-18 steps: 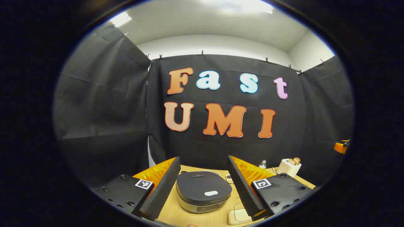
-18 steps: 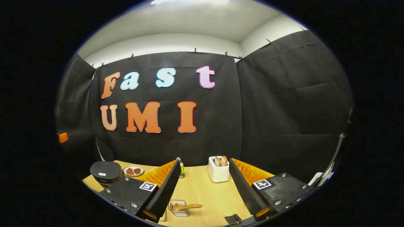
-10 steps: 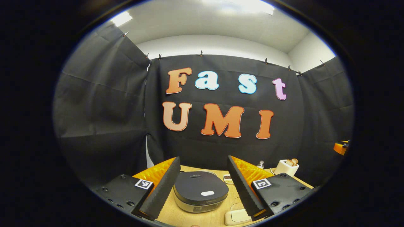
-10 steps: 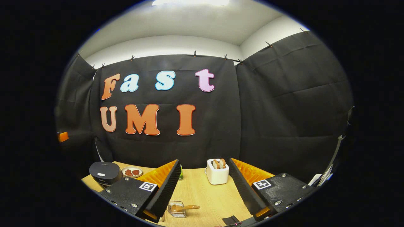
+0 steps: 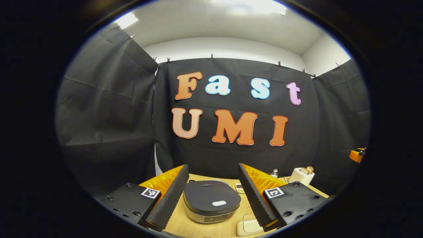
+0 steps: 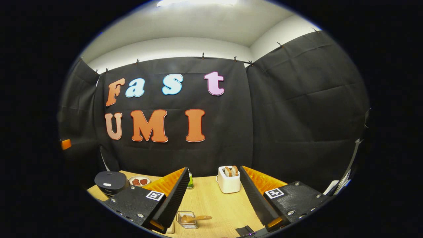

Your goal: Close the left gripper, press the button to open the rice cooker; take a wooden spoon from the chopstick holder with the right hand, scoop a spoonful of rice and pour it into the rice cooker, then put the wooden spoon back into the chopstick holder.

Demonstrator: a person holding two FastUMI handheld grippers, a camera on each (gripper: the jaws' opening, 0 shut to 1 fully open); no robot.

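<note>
Two views show the start of the task, with nothing yet gripped. In the left gripper view, the left gripper [image 5: 213, 193] is held level above the near edge of the tabletop [image 5: 185, 226], pointing straight at the rice cooker [image 5: 211, 205], which sits framed between its fingers, lid down. Its jaws stand wide apart and hold nothing; they would need to be brought together before pressing the pale button [image 5: 219, 203] on the lid, a step that looks not yet done. A white toaster [image 5: 301, 176] stands far to the right. In the right gripper view, the right gripper [image 6: 213, 195] also hovers level, jaws spread wide and empty. Just below, between its fingers, the wooden spoon [image 6: 195, 218] lies tilted in the small wire chopstick holder [image 6: 185, 219], handle toward the right, within reach for a later pickup. The rice cooker is well apart at far left, beside a small plate [image 6: 139, 180].
</note>
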